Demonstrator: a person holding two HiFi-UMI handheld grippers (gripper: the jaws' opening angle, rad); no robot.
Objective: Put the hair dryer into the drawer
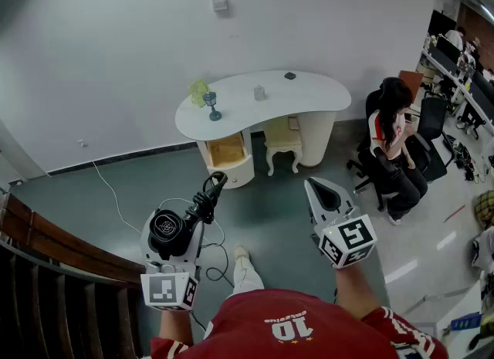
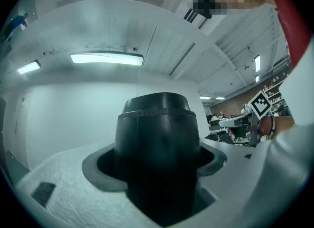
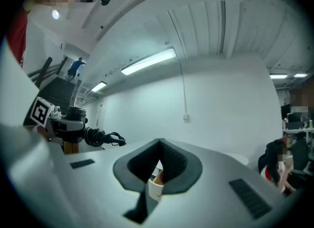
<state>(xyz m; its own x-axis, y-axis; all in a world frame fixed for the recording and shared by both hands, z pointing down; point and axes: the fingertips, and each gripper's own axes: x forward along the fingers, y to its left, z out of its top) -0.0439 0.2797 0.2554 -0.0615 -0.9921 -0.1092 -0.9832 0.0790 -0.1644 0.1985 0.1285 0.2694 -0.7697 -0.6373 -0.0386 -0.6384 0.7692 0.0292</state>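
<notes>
Transport needs one tool, so my left tool (image 1: 176,243) clamps the black plastic hair dryer (image 1: 167,226), my closed right tool (image 1: 324,195) empty, wooden drawer (image 1: 226,151) open ahead.

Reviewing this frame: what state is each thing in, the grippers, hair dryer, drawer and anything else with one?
Left gripper: shut on the hair dryer.
Hair dryer: held off the floor, not yet in the drawer.
Right gripper: shut, empty.
Drawer: open.
Goblet: upright on the desk.
</notes>
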